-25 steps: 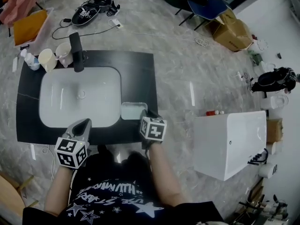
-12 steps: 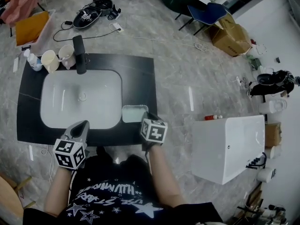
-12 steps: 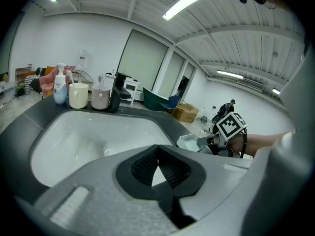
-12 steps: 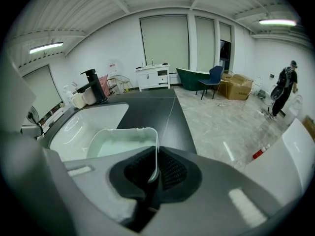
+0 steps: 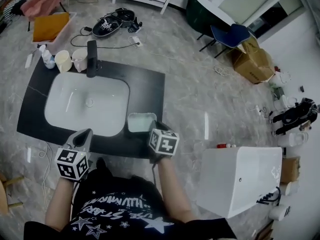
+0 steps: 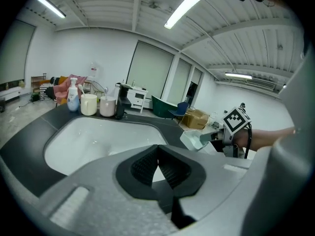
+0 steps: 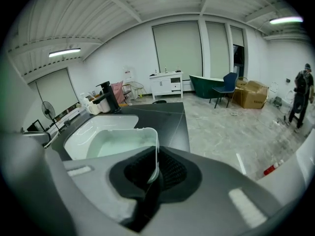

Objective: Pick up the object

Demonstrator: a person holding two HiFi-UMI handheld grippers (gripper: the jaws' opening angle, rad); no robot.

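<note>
- Grasp made — right tongs (image 7: 153, 175) clenched on the near wall of the clear container (image 7: 115, 141), on the tabletop (image 5: 149, 91) just beside the sink (image 5: 85, 106).
- The left tongs (image 6: 158, 165) are clenched on nothing.
- Next — likely a level lift.

The container (image 5: 141, 122) is right of the basin (image 5: 87, 106), with cups (image 5: 63, 60) and faucet (image 5: 92, 59) behind.

The person's left arm (image 5: 59, 200) and right arm (image 5: 170, 186) reach forward toward the sink (image 5: 70, 111). The left gripper (image 5: 86, 134) hovers at the sink's near rim, jaws together and empty. The right gripper (image 5: 151, 128), beside the sink's near right corner, pinches a white tub's (image 5: 141, 115) wall.
</note>
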